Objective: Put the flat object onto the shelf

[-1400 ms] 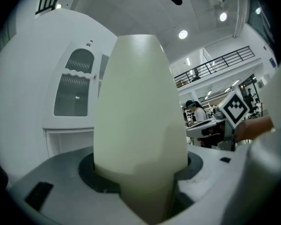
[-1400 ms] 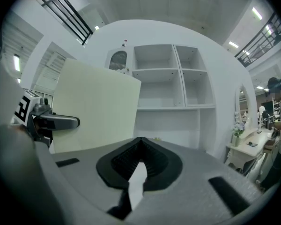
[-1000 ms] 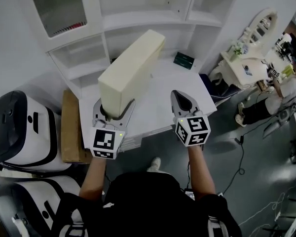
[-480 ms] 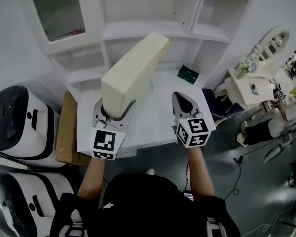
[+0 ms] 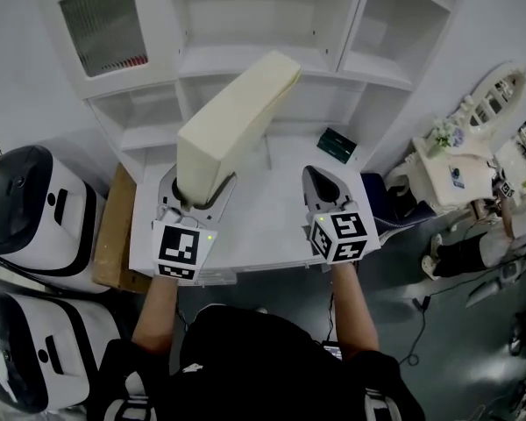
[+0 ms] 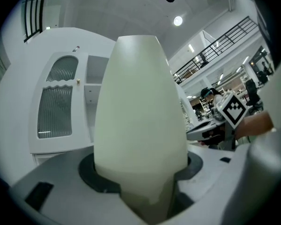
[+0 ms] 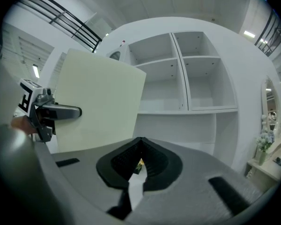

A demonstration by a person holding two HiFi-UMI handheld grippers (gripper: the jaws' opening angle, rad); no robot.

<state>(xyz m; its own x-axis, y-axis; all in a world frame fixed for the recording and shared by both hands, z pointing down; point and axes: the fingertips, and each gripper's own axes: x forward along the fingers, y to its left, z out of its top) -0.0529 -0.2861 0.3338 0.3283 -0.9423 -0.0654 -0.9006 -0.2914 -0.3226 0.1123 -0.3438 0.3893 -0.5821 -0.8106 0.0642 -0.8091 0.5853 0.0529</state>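
Observation:
The flat object [image 5: 232, 121] is a thick cream foam slab, standing on edge and reaching away from me toward the white shelf unit [image 5: 245, 55]. My left gripper [image 5: 195, 197] is shut on its near end, and the slab [image 6: 140, 111] fills the left gripper view between the jaws [image 6: 140, 170]. My right gripper [image 5: 322, 178] hovers to the right of the slab over the unit's lower desk surface [image 5: 272, 213], apart from the slab. Its jaws [image 7: 140, 142] are shut with nothing in them. The right gripper view shows the slab [image 7: 98, 102] at left and the bare shelf compartments [image 7: 187, 109] ahead.
A small dark green box [image 5: 336, 145] lies at the desk surface's back right. A glass-fronted cabinet door [image 5: 101, 24] is at upper left. Two white-and-black machines [image 5: 35, 209] and a brown board [image 5: 114, 226] stand at left. A white dressing table [image 5: 456, 169] is at right.
Both grippers and the slab have moved closer to the shelf unit and a little higher. The slab's far end now overlaps the middle shelf board.

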